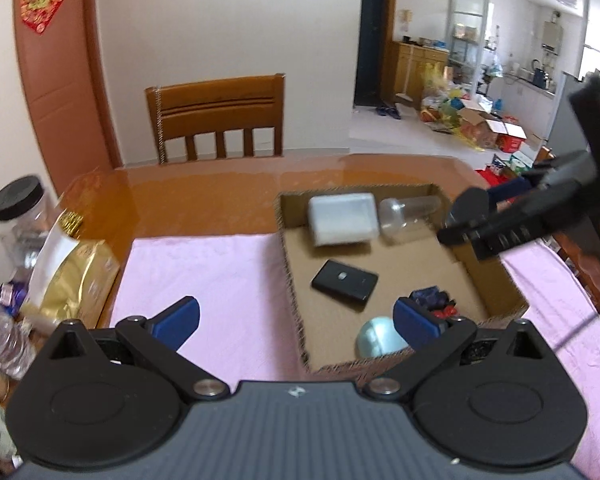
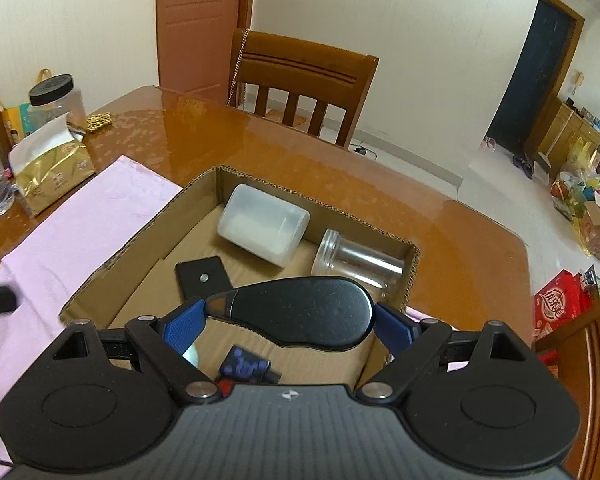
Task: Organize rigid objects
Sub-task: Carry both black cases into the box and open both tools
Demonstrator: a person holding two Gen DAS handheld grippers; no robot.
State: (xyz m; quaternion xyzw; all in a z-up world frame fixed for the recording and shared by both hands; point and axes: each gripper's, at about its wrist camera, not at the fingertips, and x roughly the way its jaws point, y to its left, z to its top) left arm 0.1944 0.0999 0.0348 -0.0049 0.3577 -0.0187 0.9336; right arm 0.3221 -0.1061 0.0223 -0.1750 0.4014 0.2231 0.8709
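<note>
left claw (image 1: 296, 322) gapes over the cardboard box (image 1: 290, 276) holding a black case (image 1: 344, 280).

Legible text: none that I can make out. Red carton (image 2: 556, 304) on the floor carries white characters, too blurred to read. Red door ornament (image 1: 42, 2) likewise unreadable.

Your left gripper (image 1: 296, 318): matte black body, ribbed grey centre plate with a small white logo, two round black discs, silver pivot screws, blue textured fingertips (image 1: 180, 316). Your right gripper (image 2: 290, 326): same build, blue ridged pads (image 2: 184, 326), silver screws, white logo.
</note>
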